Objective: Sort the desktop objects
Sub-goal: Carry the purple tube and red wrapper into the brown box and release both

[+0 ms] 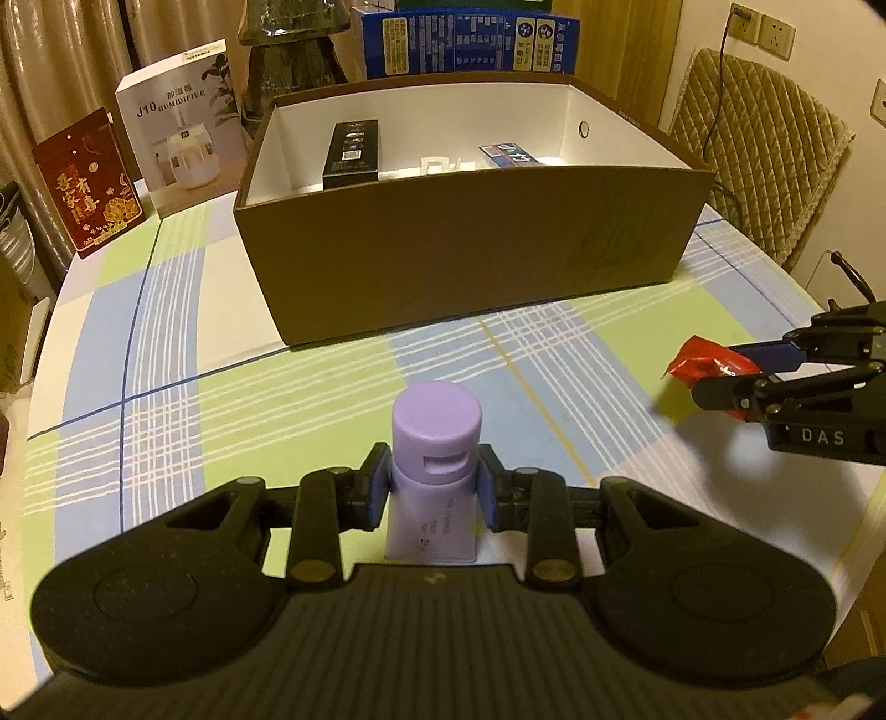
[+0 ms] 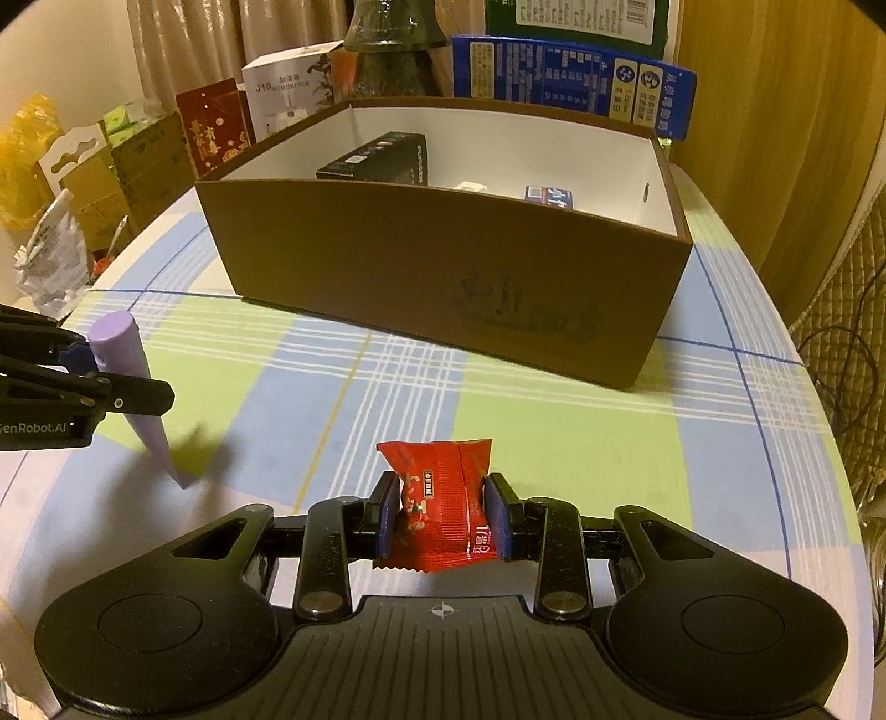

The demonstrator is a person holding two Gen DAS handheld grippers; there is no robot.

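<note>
My left gripper (image 1: 433, 490) is shut on a purple tube (image 1: 434, 471), held cap up over the checked tablecloth; it also shows in the right wrist view (image 2: 133, 387), its flat end touching the cloth. My right gripper (image 2: 443, 518) is shut on a red snack packet (image 2: 440, 504), which also shows at the right of the left wrist view (image 1: 709, 368). A brown open box (image 1: 470, 255) stands ahead of both grippers and holds a black carton (image 1: 353, 155), a blue-and-white pack (image 1: 512, 155) and a small white item (image 1: 437, 165).
Behind the box stand a white humidifier carton (image 1: 183, 127), a red card box (image 1: 88, 183) and a blue carton (image 1: 470, 44). A padded chair (image 1: 775, 155) is at the right. The round table's edge (image 2: 830, 443) curves close on the right. Cardboard boxes and bags (image 2: 83, 183) lie beyond the left edge.
</note>
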